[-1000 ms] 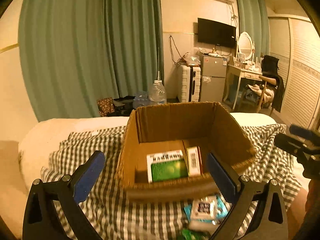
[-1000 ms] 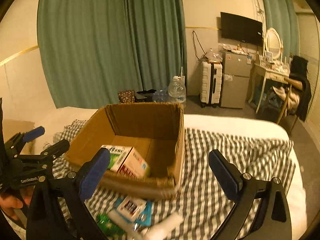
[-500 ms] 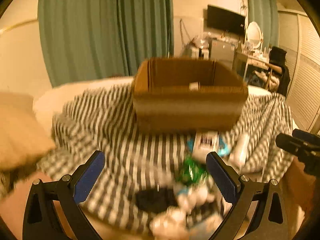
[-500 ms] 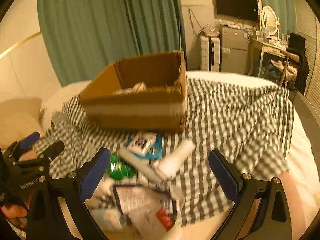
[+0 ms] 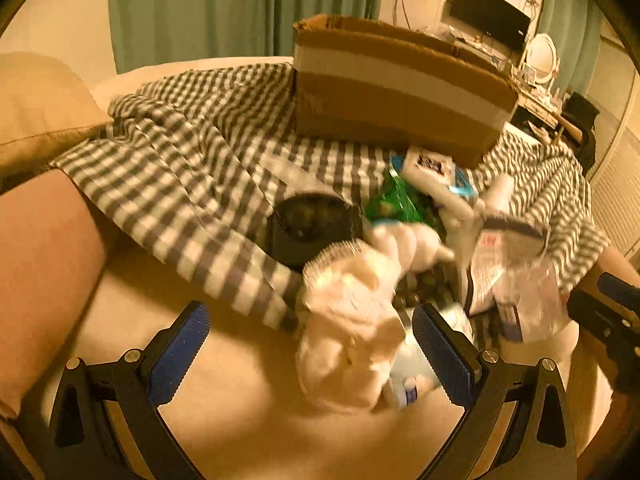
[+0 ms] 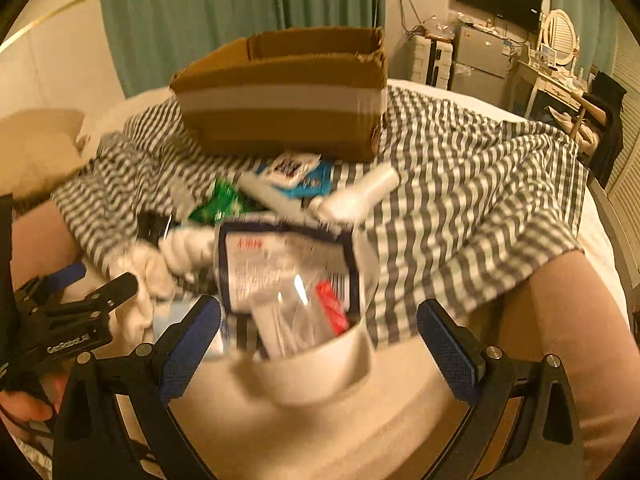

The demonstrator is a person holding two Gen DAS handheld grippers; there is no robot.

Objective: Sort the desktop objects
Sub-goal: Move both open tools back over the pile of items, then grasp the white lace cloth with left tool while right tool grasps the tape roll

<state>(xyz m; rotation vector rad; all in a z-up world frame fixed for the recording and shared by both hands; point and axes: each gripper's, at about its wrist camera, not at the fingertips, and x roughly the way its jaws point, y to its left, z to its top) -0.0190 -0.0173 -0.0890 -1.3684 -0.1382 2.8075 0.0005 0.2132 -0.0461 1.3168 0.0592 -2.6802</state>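
In the left wrist view, the left gripper (image 5: 306, 354) fills the bottom of the frame with its blue-padded jaws spread wide and nothing between them but a crumpled white cloth (image 5: 348, 320) that lies blurred just ahead, toward the lower centre. Behind it, around mid-frame, sit a round black container (image 5: 314, 220), a green packet (image 5: 396, 200) and a white printed pouch (image 5: 494, 264), all heaped on the checked cloth (image 5: 180, 152). The cardboard box (image 5: 400, 92) stands in the upper centre-right of the frame, on the same cloth, a pale tape band across its side. The tips of the right gripper (image 5: 608, 304) poke in at the right edge. In the right wrist view, the right gripper (image 6: 318, 342) is likewise wide apart and empty at the bottom, with the printed pouch (image 6: 288, 276) lying just ahead between its jaws. A white tube (image 6: 360, 196) and a blue sachet (image 6: 308, 184) lie at centre, below the box (image 6: 284, 100) in the upper middle. The left gripper (image 6: 72, 308) shows at the left edge.
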